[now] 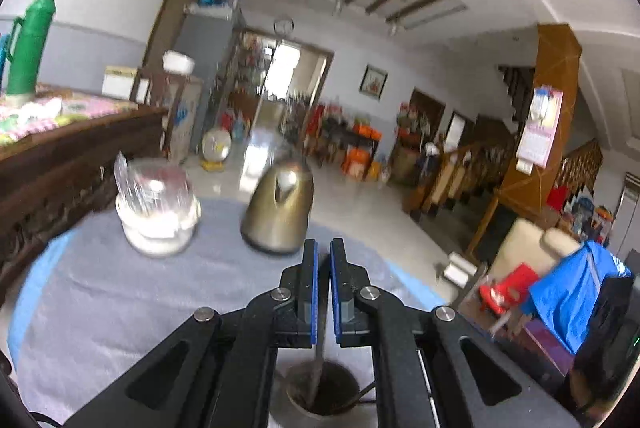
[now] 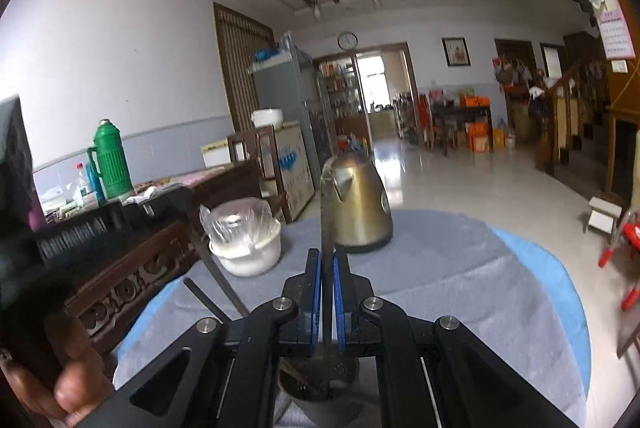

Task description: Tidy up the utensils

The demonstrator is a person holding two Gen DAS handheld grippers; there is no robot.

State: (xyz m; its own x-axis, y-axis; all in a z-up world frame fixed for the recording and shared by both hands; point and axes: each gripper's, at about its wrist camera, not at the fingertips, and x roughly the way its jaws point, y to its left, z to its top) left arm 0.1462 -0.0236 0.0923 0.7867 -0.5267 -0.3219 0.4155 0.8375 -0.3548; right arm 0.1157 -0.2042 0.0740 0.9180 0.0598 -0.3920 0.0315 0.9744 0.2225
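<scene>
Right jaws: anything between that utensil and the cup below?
Nothing visible. The right gripper is shut on the utensil's handle; its lower end already sits in the cup directly below, beside other utensils.

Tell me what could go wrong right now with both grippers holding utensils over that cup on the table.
The right hand-held gripper clamps a long dark utensil whose top reaches up near the metal kettle; swinging it could knock the kettle. The utensil cup sits directly under the linkage, so a tug might tip it. In the left hand-held gripper only a thin handle shows, which may slip.
</scene>
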